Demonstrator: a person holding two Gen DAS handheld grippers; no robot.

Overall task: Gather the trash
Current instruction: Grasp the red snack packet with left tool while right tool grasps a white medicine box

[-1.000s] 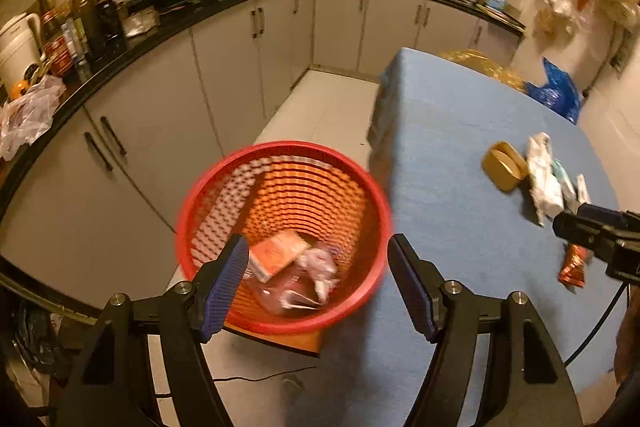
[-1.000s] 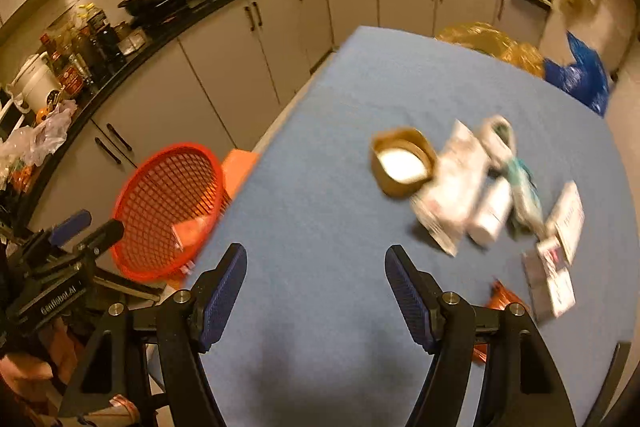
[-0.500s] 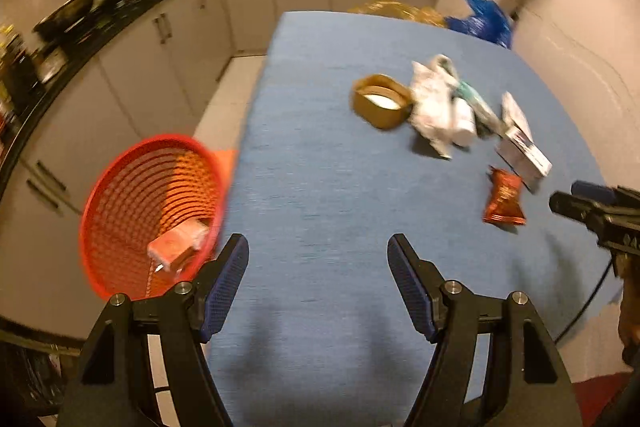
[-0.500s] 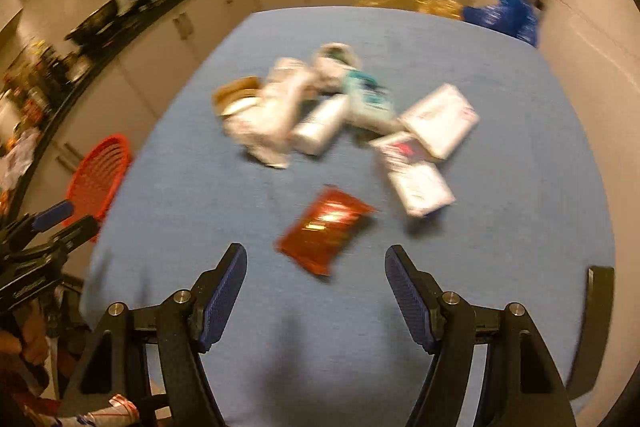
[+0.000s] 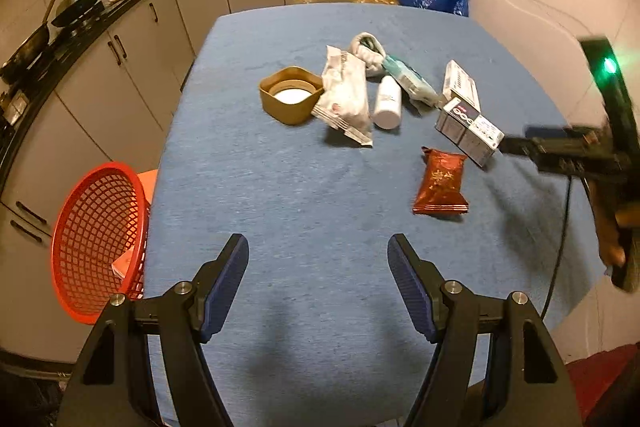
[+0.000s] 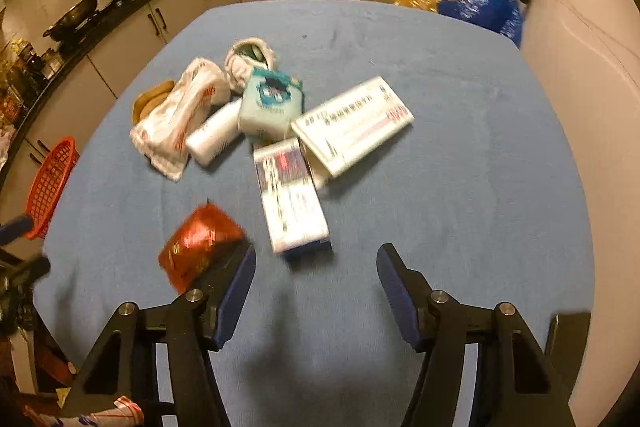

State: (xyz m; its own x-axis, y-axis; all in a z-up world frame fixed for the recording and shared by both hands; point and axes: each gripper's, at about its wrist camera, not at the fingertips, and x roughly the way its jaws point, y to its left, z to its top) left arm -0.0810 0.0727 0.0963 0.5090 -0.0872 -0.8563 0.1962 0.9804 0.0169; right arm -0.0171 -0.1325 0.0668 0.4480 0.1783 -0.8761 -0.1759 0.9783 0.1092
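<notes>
Lying flat: shiny red snack wrapper (image 5: 440,183), crinkled ends.

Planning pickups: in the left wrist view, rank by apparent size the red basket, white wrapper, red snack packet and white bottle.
1. red basket, though nearest the camera
2. white wrapper
3. red snack packet, close to the wrapper, so unsure
4. white bottle

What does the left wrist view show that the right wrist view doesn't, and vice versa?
Only the left wrist view shows the brown tub's white inside and the open left gripper. Only the right wrist view shows the teal packet's face and the open right gripper just short of the blue-and-white box. Both show the red wrapper, red basket and blue table.
</notes>
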